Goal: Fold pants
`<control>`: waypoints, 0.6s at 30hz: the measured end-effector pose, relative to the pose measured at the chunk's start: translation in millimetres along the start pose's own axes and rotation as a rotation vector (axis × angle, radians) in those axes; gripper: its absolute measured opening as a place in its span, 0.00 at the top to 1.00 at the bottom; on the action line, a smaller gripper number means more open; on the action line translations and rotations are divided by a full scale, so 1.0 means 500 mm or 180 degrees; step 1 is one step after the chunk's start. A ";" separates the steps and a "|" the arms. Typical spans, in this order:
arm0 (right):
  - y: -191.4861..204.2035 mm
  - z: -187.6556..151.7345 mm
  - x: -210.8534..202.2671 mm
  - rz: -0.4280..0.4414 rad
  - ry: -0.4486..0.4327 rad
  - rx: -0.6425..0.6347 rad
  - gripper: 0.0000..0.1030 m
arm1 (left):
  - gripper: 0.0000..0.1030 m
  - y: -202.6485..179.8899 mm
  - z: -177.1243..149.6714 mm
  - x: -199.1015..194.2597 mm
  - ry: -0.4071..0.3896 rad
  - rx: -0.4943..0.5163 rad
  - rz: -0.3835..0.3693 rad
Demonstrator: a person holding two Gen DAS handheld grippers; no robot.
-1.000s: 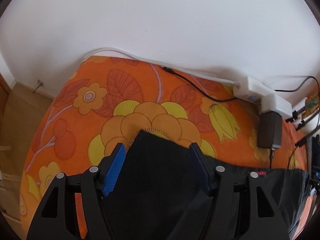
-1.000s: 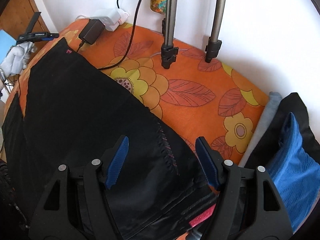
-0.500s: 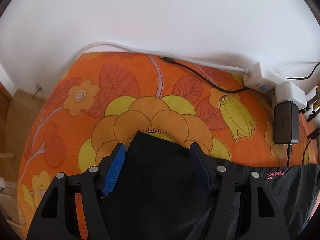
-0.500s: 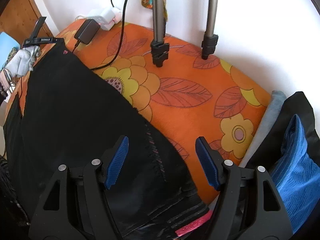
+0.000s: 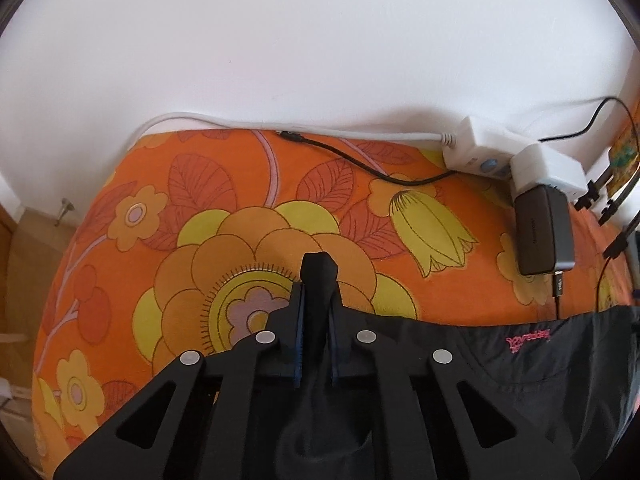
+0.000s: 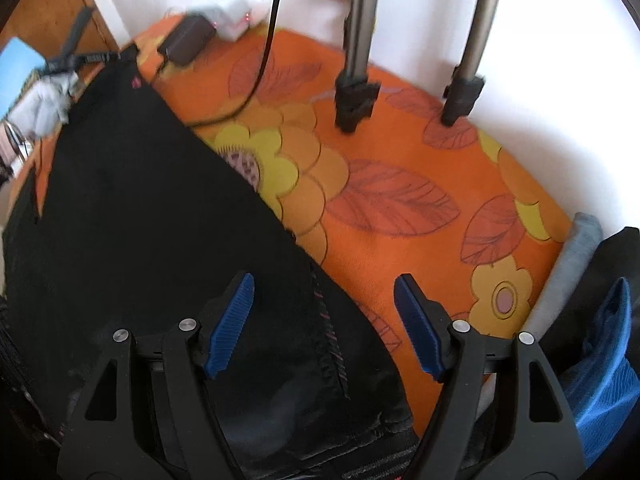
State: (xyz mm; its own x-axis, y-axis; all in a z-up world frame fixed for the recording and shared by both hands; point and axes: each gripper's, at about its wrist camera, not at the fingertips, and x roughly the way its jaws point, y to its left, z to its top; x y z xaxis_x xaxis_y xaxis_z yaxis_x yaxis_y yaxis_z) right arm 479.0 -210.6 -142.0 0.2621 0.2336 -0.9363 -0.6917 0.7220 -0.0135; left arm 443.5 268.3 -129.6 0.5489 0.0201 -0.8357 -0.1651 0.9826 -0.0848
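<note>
Black pants (image 6: pixel 152 216) lie spread over an orange flowered cloth (image 6: pixel 400 200). In the left wrist view my left gripper (image 5: pixel 316 300) is shut on a pinched corner of the pants (image 5: pixel 318 276), which bunches up between the blue pads; the pants run to the right with a small pink logo (image 5: pixel 528 338). In the right wrist view my right gripper (image 6: pixel 324 320) is open, its blue pads (image 6: pixel 230 320) hovering over the waistband end of the pants, with the pants' edge and bare cloth between the jaws.
A white power strip (image 5: pixel 480 152), a dark adapter (image 5: pixel 542 236) and cables lie by the wall. Two tripod legs (image 6: pixel 356 92) stand on the cloth at the back. A pile of blue, grey and black clothes (image 6: pixel 604 360) lies at the right.
My left gripper has closed on the pants corner, which was lying flat between its open pads before. My right gripper stays open and has shifted slightly; its view is blurred.
</note>
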 end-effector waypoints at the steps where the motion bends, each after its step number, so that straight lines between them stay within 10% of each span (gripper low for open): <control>1: 0.002 -0.004 0.005 0.0003 0.0027 -0.0010 0.27 | 0.93 0.003 -0.001 -0.008 -0.0022 -0.0027 -0.0025; 6: 0.022 -0.028 0.016 0.0054 0.0039 -0.0095 0.28 | 0.93 0.003 -0.004 -0.043 -0.0121 -0.0058 -0.0089; 13: 0.033 -0.047 -0.005 -0.0075 -0.0039 -0.0077 0.88 | 0.94 -0.006 -0.010 -0.100 -0.0267 -0.0068 -0.0142; 18: 0.065 -0.058 -0.036 -0.0310 -0.0171 -0.0130 0.94 | 0.94 -0.015 -0.016 -0.139 -0.0353 -0.0046 -0.0157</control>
State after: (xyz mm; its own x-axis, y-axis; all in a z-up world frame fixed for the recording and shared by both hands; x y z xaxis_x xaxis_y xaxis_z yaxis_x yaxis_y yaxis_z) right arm 432.0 -210.3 -135.5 0.3643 0.1989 -0.9098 -0.6878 0.7161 -0.1188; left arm 400.2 258.0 -75.2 0.6437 -0.0072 -0.7652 -0.1469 0.9802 -0.1328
